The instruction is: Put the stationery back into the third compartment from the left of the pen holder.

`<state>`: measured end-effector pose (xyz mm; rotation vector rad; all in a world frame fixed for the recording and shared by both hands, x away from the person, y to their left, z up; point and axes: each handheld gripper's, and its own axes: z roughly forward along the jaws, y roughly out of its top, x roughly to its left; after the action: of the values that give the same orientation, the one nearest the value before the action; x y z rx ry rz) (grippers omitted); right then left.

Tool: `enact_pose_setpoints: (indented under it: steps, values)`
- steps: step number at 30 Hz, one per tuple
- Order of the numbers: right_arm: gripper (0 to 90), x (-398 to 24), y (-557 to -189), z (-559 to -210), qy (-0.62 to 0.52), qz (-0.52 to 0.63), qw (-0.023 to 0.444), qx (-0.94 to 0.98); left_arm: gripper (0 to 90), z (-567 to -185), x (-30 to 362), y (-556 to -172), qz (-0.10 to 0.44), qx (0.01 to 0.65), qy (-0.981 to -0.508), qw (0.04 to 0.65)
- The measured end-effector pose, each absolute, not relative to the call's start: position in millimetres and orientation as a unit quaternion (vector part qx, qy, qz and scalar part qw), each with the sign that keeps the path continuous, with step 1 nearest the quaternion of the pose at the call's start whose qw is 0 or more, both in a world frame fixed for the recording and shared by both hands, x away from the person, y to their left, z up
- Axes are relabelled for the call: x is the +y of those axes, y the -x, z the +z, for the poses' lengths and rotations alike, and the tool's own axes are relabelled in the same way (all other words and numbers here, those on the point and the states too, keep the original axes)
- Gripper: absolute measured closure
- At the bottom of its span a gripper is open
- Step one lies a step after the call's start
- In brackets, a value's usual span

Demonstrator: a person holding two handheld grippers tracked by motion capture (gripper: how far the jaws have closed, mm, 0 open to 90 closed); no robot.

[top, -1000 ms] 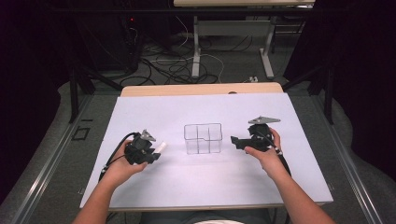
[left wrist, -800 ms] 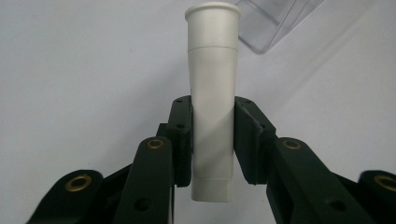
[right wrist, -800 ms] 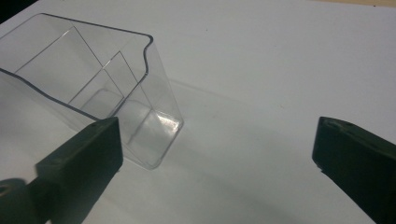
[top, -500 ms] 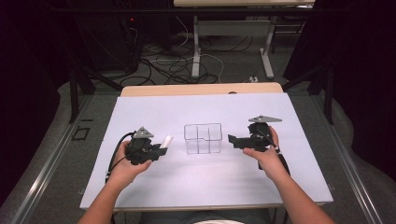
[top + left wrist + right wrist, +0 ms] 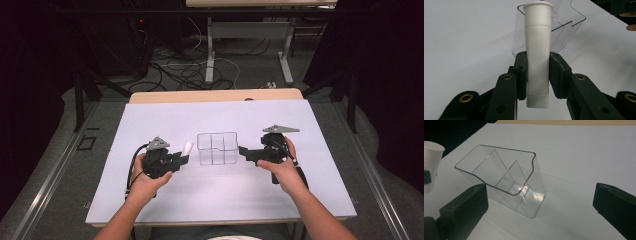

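A white tube with a flared cap stands between the jaws of my left gripper, which is shut on its lower half. In the high view the left gripper holds the white tube just left of a clear plastic organizer box with inner dividers. The clear box lies beyond the tube's cap. My right gripper sits right of the box, jaws wide open after widening a moment ago. Its fingers flank the clear box without touching, nothing pressed between them.
A white sheet covers the table, with a wooden edge at the far side. Black cables and desk legs stand on the floor beyond. The person's forearms enter from the bottom.
My left gripper with the tube has moved right and slightly up, closer to the box. The right gripper has stayed in place, its jaws spread a little wider.
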<state>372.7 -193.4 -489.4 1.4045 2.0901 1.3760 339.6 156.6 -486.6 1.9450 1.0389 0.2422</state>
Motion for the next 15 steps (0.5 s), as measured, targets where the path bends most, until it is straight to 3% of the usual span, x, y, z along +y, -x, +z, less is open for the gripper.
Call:
enact_pose_setpoints:
  steps: [9,11,13,15]
  values:
    - [1.7,-181.4,-362.8,-482.6,-0.473,0.49,0.146,0.718,70.3,-485.1,148.1,-334.7,0.104,0.419,-0.771,0.467]
    - [5.5,-179.6,-360.9,-481.7,-0.475,0.492,0.146,0.715,70.3,-485.8,146.7,-334.5,0.102,0.423,-0.768,0.471]
    - [15.8,-178.9,-359.7,-480.9,-0.481,0.492,0.137,0.713,70.3,-486.1,145.3,-334.1,0.101,0.426,-0.765,0.472]
    - [14.9,-176.6,-358.5,-480.9,-0.49,0.492,0.114,0.711,70.3,-486.4,143.4,-334.0,0.098,0.428,-0.762,0.477]
